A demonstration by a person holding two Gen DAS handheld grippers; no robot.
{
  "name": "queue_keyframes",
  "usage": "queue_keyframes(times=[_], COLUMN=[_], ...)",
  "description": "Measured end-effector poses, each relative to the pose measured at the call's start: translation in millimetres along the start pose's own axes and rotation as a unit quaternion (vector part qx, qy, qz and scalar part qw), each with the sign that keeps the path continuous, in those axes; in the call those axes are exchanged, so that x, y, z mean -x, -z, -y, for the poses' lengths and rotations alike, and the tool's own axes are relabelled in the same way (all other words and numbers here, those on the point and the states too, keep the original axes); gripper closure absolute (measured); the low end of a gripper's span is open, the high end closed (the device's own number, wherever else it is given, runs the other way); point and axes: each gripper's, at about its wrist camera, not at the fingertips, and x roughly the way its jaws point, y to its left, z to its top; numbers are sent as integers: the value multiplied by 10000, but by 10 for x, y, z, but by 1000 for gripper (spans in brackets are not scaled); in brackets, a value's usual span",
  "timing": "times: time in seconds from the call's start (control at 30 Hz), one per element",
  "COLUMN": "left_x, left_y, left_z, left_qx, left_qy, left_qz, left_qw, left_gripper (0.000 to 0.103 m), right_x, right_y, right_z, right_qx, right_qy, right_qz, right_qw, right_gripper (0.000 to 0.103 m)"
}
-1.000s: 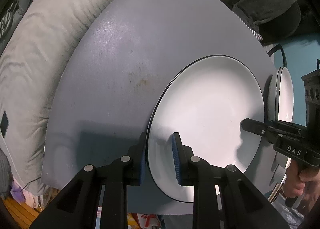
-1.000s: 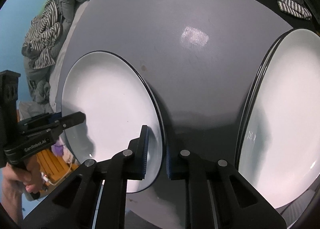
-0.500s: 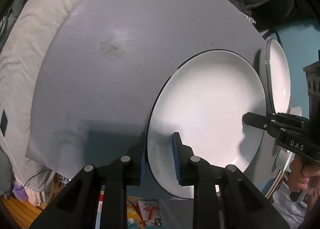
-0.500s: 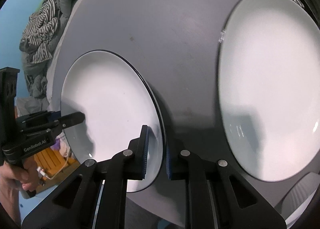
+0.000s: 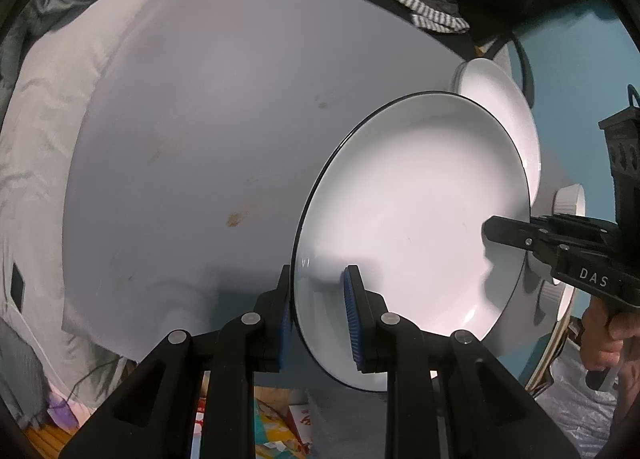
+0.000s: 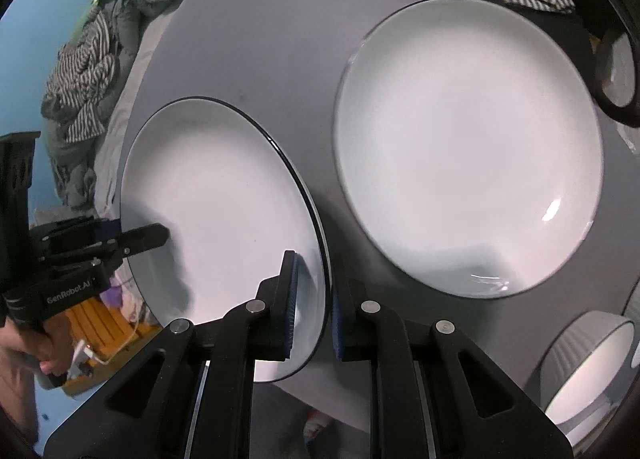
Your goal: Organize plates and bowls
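A grey table (image 5: 208,131) is carrying the dishes, its top showing a few brownish stains (image 5: 237,219). A large white plate (image 6: 468,147) with a dark rim is lying flat on it, and a ribbed white bowl (image 6: 588,371) is sitting near the plate at the table's edge.

wrist views facing inward, close, sharing plate (image 5: 408,219)

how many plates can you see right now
2. One plate is held off the table, its rim pinched by the left gripper and right gripper. The other plate lies flat on the table to its right; more could be stacked underneath.
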Motion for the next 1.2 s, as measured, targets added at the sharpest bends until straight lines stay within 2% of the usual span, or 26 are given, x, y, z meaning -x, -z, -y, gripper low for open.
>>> queue_keyframes(times=[0.33, 0.67, 1.2], left_x=[-47, -168, -296], left_y=[-411, -734, -1039], left_z=[512, 902, 1281], left_qx=[-489, -754, -760], left_qy=[-29, -75, -348], left_qz=[42, -43, -120], left_qw=[9988, 9971, 9964], left_gripper=[80, 80, 80], right_x=[232, 376, 450], right_y=[-8, -148, -291], right_z=[350, 781, 1325], right_qx=[-362, -648, -1006], right_qy=[5, 75, -131], right_qz=[231, 342, 288], right_qw=[9991, 9973, 9944], right_gripper=[88, 88, 87])
